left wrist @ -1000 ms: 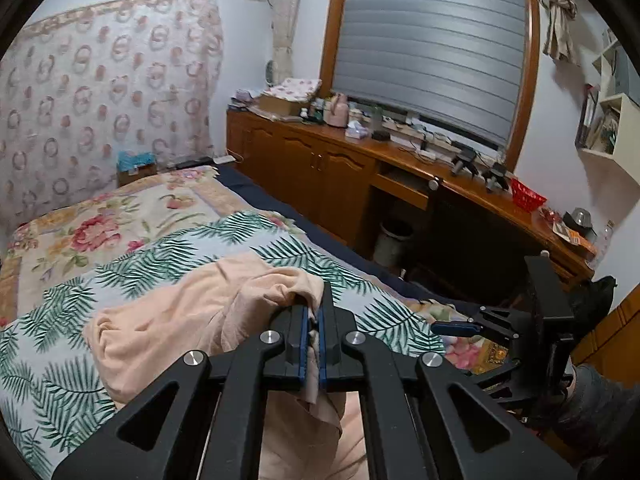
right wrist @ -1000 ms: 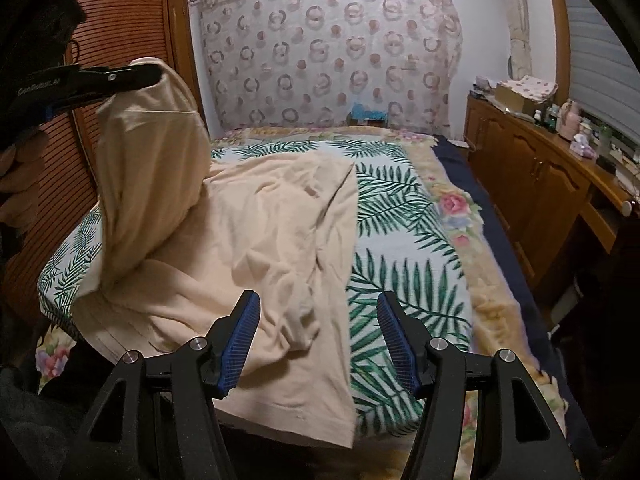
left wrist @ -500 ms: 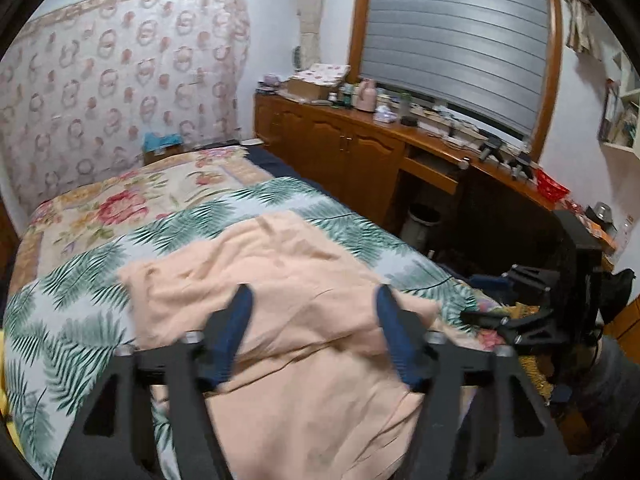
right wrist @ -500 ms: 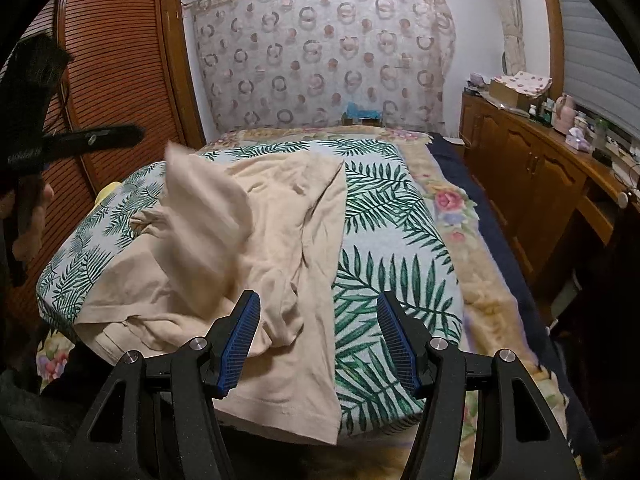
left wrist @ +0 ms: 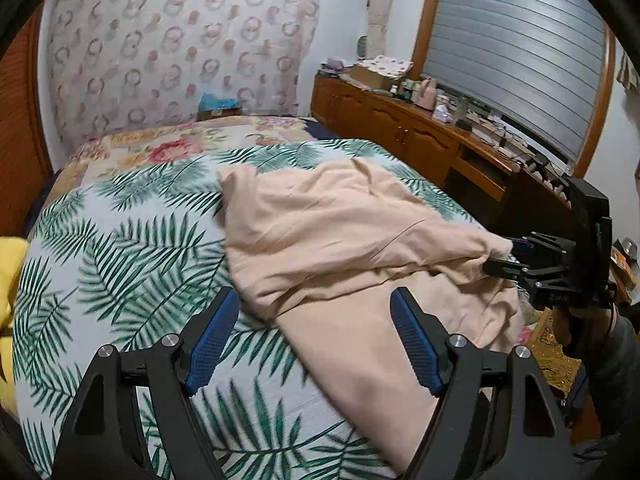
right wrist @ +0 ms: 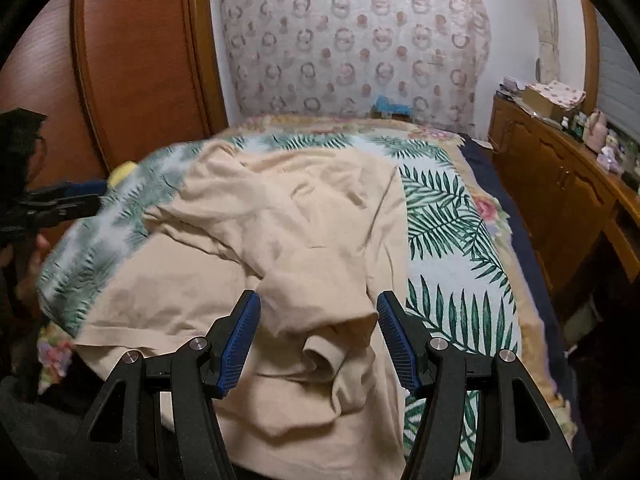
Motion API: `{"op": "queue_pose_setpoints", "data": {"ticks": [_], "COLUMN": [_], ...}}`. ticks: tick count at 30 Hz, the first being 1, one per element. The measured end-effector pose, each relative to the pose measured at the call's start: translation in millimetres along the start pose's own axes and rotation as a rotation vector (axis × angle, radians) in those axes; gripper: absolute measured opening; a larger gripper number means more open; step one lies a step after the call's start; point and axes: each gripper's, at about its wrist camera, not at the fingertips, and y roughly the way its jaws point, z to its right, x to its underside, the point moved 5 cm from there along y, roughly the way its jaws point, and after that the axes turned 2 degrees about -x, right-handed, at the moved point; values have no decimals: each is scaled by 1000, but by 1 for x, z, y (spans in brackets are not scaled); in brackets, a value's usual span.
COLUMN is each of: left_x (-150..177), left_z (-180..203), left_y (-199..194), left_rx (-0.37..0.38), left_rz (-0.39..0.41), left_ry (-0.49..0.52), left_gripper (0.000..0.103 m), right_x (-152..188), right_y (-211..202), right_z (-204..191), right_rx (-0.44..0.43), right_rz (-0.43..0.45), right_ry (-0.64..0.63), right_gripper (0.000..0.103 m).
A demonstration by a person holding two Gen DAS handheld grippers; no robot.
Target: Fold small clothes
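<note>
A peach long-sleeved garment [left wrist: 340,232] lies rumpled on the bed's palm-leaf cover [left wrist: 132,248], one half thrown over the other. My left gripper [left wrist: 314,332] is open and empty, above the cover at the garment's near edge. My right gripper [right wrist: 318,332] is open, its blue pads [right wrist: 240,340] either side of a bunched sleeve cuff [right wrist: 322,354] at the garment's near end. In the left wrist view the right gripper [left wrist: 508,258] shows at the far right, touching the fabric's tip. The garment also fills the right wrist view [right wrist: 288,240].
A wooden sideboard [left wrist: 420,140] with bottles and boxes runs along the window wall. A wooden wardrobe [right wrist: 132,72] stands to the left of the bed. A yellow item [left wrist: 10,276] lies at the bed's left edge. A patterned curtain [right wrist: 352,44] hangs behind the bed.
My left gripper opened and let go of the garment, which dropped folded over onto the bed; the gripper then drew back left. My right gripper moved in around the sleeve cuff.
</note>
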Motion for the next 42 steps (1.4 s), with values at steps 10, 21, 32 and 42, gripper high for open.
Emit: {"op": "queue_pose_setpoints", "data": {"ticks": [10,21,32,42], "left_x": [6,5,2,6], "left_z": [-22,-27,-28,-40], "left_y": [-8,-13,-32,-48], "left_rx": [-18,-58,-122,-159], "left_rz": [30,53,104,131], "left_ry": [-40,-34,-17,-29], "left_gripper": [79,79,79,79], "right_x": [-22,2,-35,-58], "right_y": [-34,-40,-66,-9], "right_z": [-8,15,-20,-69], "right_rx": [-144,46,-32,-155], "right_rz": [18,-75,102,51], "right_ry": [18,-13,-83,-185], "right_gripper": [6,28,54,54]}}
